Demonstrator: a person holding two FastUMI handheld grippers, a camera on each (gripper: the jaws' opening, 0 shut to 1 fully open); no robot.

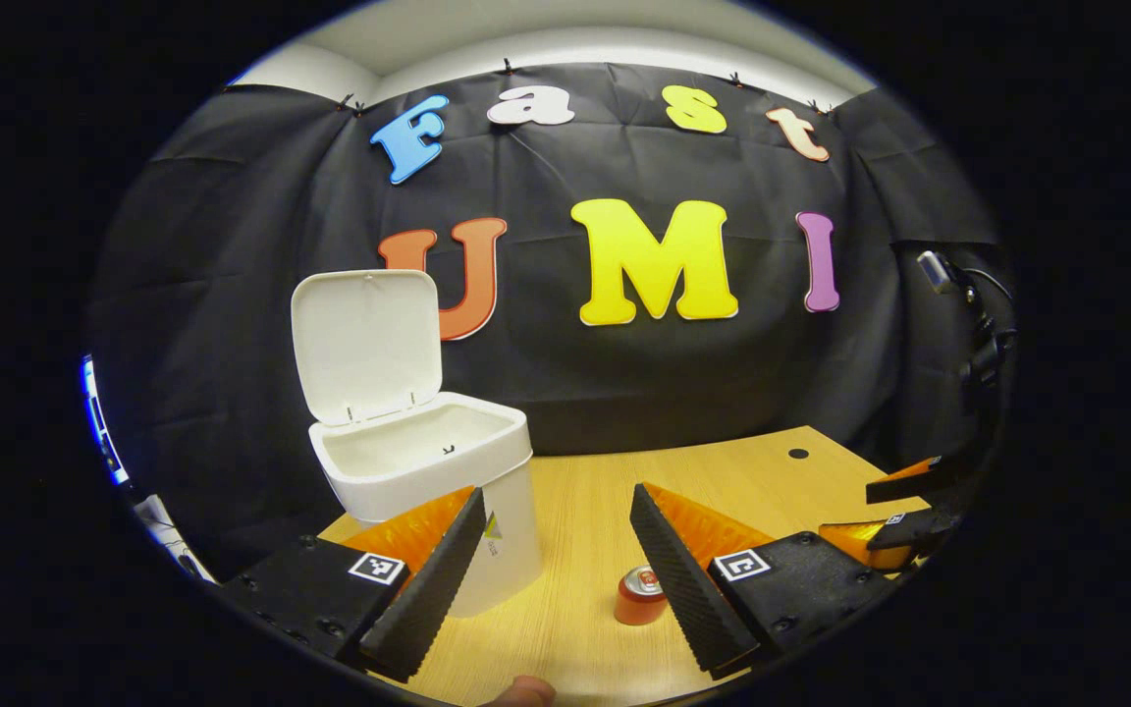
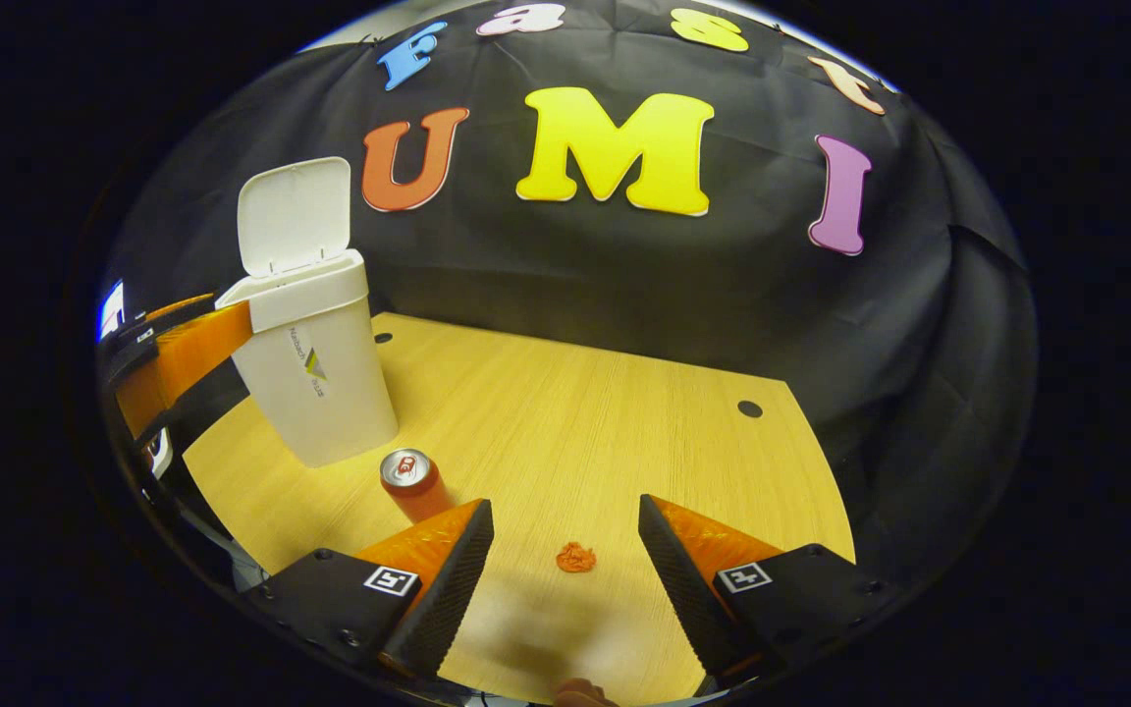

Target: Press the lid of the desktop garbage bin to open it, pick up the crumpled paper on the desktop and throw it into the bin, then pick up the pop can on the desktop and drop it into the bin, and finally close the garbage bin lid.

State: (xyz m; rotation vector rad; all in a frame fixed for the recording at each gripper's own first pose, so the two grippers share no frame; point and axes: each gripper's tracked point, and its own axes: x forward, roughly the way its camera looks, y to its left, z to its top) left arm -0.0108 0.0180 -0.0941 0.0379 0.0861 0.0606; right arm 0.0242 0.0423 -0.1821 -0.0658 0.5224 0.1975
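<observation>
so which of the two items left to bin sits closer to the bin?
The can. It stands upright just off the bin's front corner. The crumpled paper lies farther out on the desk, between the right hand-held gripper's open fingers.

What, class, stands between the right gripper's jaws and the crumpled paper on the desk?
Nothing visible. The crumpled paper lies on bare desk just ahead of the open right gripper. The pop can stands off to one side.
</observation>
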